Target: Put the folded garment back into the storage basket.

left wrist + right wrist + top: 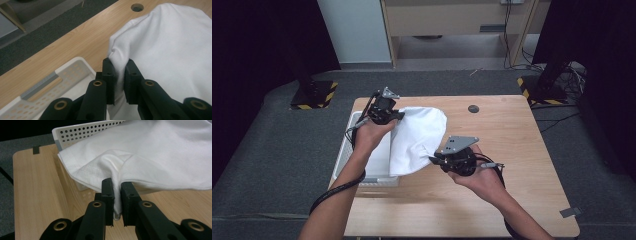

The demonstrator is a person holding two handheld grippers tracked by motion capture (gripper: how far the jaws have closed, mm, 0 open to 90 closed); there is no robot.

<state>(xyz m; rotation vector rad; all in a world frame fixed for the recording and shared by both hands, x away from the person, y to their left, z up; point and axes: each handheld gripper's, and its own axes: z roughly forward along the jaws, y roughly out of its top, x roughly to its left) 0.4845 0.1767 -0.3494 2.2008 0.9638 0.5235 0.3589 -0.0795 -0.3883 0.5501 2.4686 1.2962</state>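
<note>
Both tools, the left tool (398,116) and the right tool (433,159), pinch the white cloth (419,137) at frame centre; its thin hem may slip out over the basket (348,145) if pulled unevenly.

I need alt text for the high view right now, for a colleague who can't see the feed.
A person holds a white cloth stretched between two tools above a wooden table, the left tool clamped on its far edge and the right tool on its near corner. The cloth hangs partly over a white perforated basket at the table's left side.
</note>
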